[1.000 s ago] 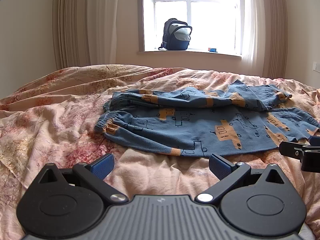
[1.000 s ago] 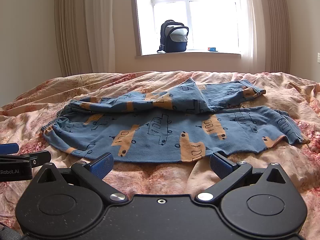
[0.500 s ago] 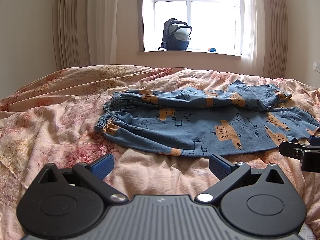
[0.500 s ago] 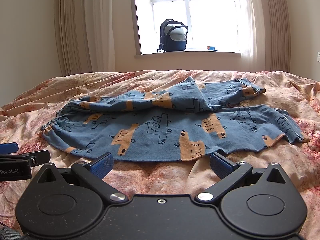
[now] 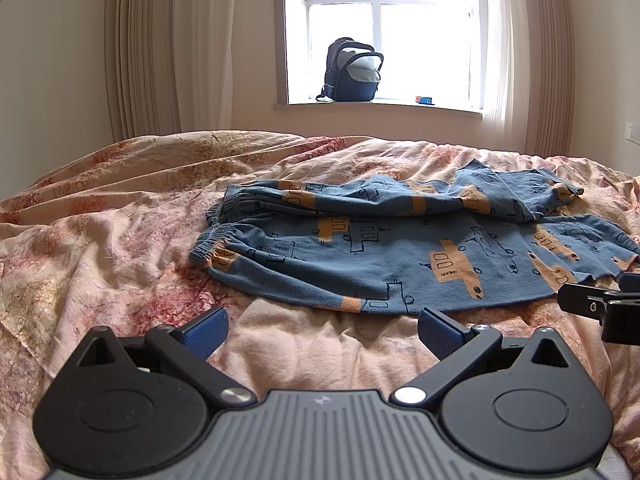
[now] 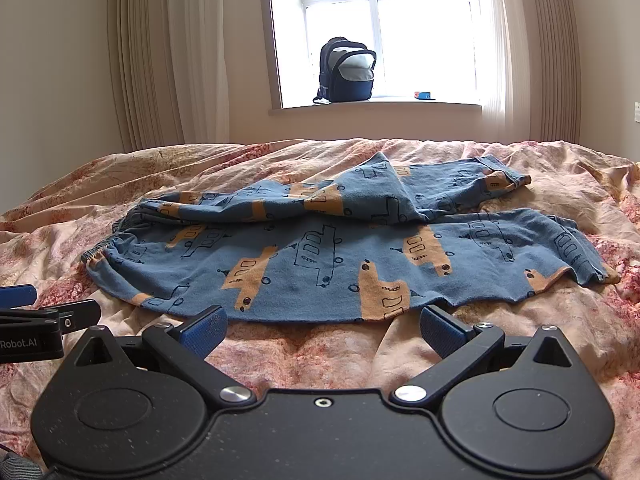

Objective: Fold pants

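Note:
Blue pants [image 5: 400, 256] [image 6: 320, 264] with orange vehicle prints lie spread across the bed, waistband to the left, both legs running right, the far leg rumpled and partly lapped over the near one. My left gripper [image 5: 322, 326] hovers open just short of the pants' near edge, nothing between its blue pads. My right gripper [image 6: 322, 326] is open too, its fingertips at the near hem of the front leg. Each gripper shows at the edge of the other's view: the right gripper [image 5: 600, 308] and the left gripper [image 6: 40, 320].
A wrinkled pink floral bedspread [image 5: 120, 248] [image 6: 500, 360] covers the bed. On the windowsill behind stand a dark backpack [image 5: 354, 70] [image 6: 347, 70] and a small blue and orange object [image 5: 424, 99]. Curtains [image 6: 168, 52] hang on both sides of the window.
Almost nothing has moved. The right wrist view has shifted very slightly; both grippers stay open in front of the pants.

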Motion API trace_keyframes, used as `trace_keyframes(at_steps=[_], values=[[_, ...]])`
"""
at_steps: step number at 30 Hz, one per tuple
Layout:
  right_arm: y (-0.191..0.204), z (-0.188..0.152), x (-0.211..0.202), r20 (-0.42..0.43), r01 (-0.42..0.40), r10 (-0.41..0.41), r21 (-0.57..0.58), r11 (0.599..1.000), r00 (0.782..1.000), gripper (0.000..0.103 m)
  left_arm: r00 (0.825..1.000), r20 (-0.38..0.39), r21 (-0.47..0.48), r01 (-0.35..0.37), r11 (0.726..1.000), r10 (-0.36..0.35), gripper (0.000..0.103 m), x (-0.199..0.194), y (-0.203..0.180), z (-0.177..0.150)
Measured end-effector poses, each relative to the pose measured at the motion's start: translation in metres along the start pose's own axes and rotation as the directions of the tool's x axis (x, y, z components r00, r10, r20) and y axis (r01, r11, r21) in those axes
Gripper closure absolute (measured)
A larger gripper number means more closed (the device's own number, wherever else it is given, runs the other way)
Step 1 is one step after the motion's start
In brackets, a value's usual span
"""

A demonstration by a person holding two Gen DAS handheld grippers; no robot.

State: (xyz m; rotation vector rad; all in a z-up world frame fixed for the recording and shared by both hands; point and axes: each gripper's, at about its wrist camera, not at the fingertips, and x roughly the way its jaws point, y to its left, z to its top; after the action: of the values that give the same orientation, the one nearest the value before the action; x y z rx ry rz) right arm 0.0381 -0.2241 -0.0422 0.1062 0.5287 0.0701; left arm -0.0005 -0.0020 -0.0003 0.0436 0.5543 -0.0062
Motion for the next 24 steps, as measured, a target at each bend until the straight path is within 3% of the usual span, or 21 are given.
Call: trace_keyframes(at_steps=[24], values=[[0.0002,0.0006,0.0008,-0.004,0.0,0.0,0.002,1.0,1.0,0.0,1.0,0.001,0.001,0.001,1.0,-0.001,0.0,0.0001,-0.0001,-0.0005]])
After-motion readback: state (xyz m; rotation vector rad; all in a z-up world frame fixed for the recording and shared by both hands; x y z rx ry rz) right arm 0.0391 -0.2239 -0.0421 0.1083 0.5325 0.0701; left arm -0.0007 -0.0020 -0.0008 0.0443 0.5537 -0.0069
